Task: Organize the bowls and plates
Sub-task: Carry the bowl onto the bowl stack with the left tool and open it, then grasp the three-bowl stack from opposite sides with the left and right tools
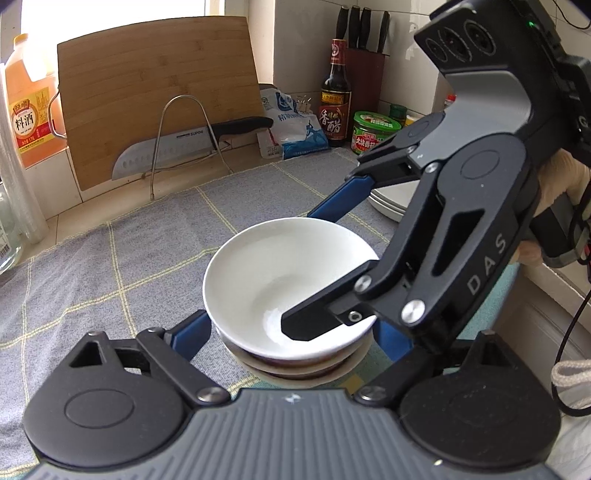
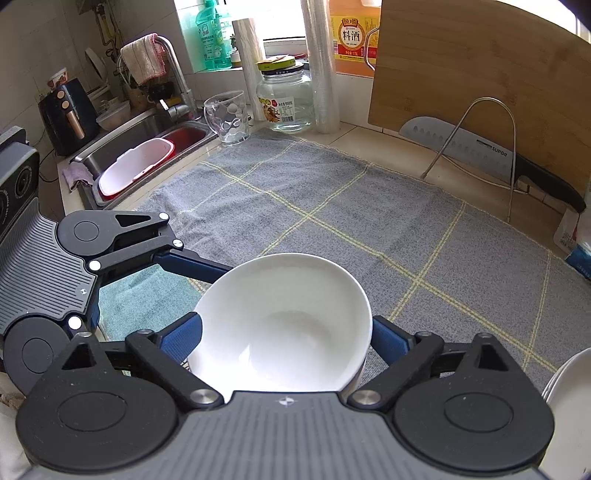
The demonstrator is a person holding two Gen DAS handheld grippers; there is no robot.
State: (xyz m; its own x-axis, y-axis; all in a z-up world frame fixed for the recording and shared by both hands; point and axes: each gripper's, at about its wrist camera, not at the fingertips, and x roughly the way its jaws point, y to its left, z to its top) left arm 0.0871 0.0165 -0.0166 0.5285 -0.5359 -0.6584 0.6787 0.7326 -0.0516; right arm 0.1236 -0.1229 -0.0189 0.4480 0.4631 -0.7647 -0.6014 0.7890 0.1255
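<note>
**Stacking bowls on the counter mat**

Left wrist view: left claw (image 1: 291, 332) spread open around a stack of bowls, its pads beside the stack, not pressing. The white bowl (image 1: 291, 273) tops the stack on the grey mat (image 1: 110, 266). Right claw (image 1: 314, 269) open, one finger inside the bowl. Plates (image 1: 391, 203) lie behind.

Right wrist view: right claw (image 2: 286, 334) wide open, straddling the white bowl (image 2: 284, 317) without gripping.

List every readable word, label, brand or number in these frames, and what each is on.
"料酒": orange jug.
"SUPOR": knife blade.
"DAS": right gripper body.
"香醋": dark bottle.
Too small or blurred: green-lidded jar, white-and-blue bag, glass jar, green bottles.
</note>
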